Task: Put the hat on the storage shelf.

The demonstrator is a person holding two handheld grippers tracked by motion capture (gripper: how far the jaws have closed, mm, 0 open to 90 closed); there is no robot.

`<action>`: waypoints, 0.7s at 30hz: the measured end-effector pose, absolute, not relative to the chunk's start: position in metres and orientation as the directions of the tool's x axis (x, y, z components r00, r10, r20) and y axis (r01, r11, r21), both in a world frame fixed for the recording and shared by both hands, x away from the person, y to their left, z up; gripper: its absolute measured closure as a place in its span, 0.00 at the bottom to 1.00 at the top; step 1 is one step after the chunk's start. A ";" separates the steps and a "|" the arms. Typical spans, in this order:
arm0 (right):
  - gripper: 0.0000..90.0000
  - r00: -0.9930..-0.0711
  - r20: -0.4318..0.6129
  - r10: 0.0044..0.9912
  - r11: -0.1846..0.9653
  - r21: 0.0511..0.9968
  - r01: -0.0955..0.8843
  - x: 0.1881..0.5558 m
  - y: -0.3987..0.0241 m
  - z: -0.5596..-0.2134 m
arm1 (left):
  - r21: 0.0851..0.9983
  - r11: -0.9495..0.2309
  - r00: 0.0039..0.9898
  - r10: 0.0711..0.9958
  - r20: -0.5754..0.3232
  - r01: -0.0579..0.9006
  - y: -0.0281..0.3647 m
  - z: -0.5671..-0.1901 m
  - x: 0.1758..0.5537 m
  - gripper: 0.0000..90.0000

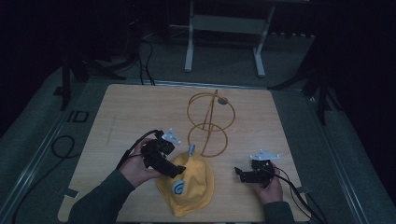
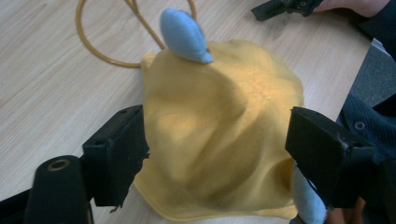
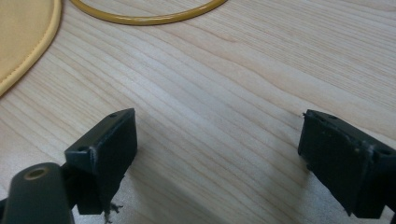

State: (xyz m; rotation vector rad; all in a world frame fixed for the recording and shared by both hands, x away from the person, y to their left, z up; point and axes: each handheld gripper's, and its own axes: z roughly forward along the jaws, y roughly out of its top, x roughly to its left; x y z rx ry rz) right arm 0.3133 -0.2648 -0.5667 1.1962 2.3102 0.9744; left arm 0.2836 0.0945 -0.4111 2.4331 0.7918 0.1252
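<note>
I see the yellow cap [image 1: 189, 184] lying flat on the wooden surface [image 1: 121, 112], just in front of the yellow wire stand [image 1: 208, 123]. My left gripper [image 2: 217, 144] hangs over the cap, fingers spread wide either side of it, gripping nothing. My right gripper [image 3: 219, 158], right of the cap, is wide open over bare wood.

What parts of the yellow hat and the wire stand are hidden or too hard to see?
- Yellow hat: in the high view, the left gripper covers part of its left side; the blue patch is too small to read.
- Hat's near edge: in the left gripper view, the bottom edge and a jaw cut it off.
- Wire stand: the frame edge crops it in both gripper views; its top piece is too small to identify.
</note>
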 end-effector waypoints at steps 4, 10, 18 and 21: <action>0.13 -0.576 -0.004 0.818 0.403 0.717 0.568 0.313 -0.265 -0.567 | 0.536 -0.674 0.819 0.570 -0.061 0.509 0.085 -0.411 0.282 0.18; 0.13 -0.575 -0.004 0.818 0.402 0.718 0.568 0.313 -0.265 -0.567 | 0.522 -0.691 0.829 0.556 -0.056 0.499 0.073 -0.413 0.280 0.17; 0.13 -0.575 -0.004 0.818 0.402 0.718 0.568 0.313 -0.265 -0.567 | 0.470 -0.728 0.841 0.538 -0.057 0.498 0.056 -0.425 0.280 0.16; 0.13 -0.574 -0.003 0.819 0.402 0.718 0.568 0.313 -0.265 -0.567 | 0.448 -0.736 0.837 0.543 -0.057 0.508 0.050 -0.431 0.281 0.13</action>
